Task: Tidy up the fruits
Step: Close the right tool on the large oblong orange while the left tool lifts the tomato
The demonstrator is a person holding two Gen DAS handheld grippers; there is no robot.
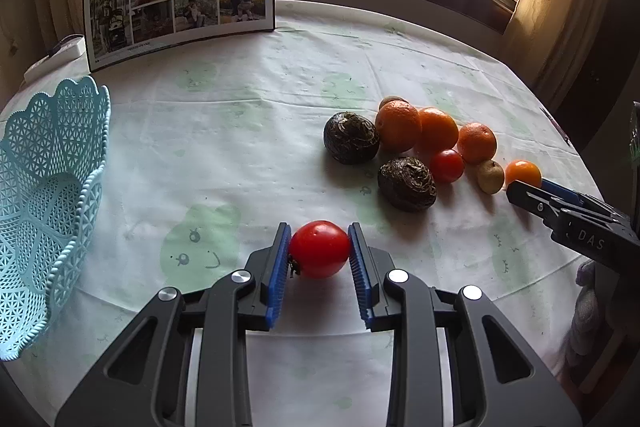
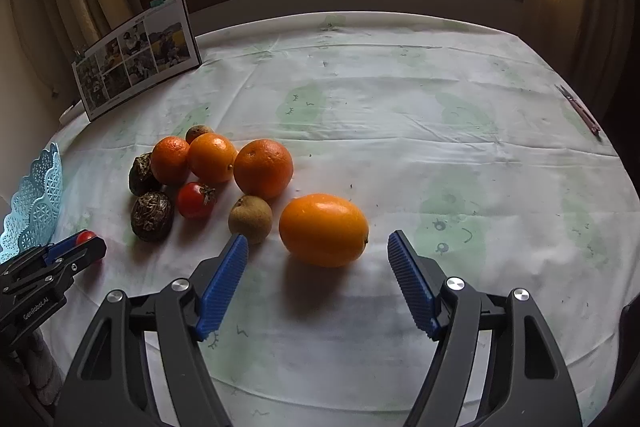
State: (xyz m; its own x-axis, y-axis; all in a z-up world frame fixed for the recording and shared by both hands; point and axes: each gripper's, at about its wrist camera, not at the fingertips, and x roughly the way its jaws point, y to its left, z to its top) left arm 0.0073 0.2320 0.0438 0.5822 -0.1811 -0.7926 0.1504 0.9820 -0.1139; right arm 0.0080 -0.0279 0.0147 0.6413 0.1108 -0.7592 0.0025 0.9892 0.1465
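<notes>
Jaws of left gripper (image 1: 319, 251) clamped across red tomato (image 1: 319, 249), near basket (image 1: 48, 195). Right gripper (image 2: 318, 247) spread wide, flanking oval orange fruit (image 2: 323, 229) on worktop (image 2: 440, 155). Tomato likely soft, bruisable; fruit smooth, best gripped mid-belly.

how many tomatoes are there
2: one tomato clamped in the left gripper, one small tomato in the fruit pile beside the oranges. None seem hidden.

A clipped photo sheet (image 1: 180, 7) stands on the tablecloth (image 1: 260, 107), perhaps leaning.
</notes>
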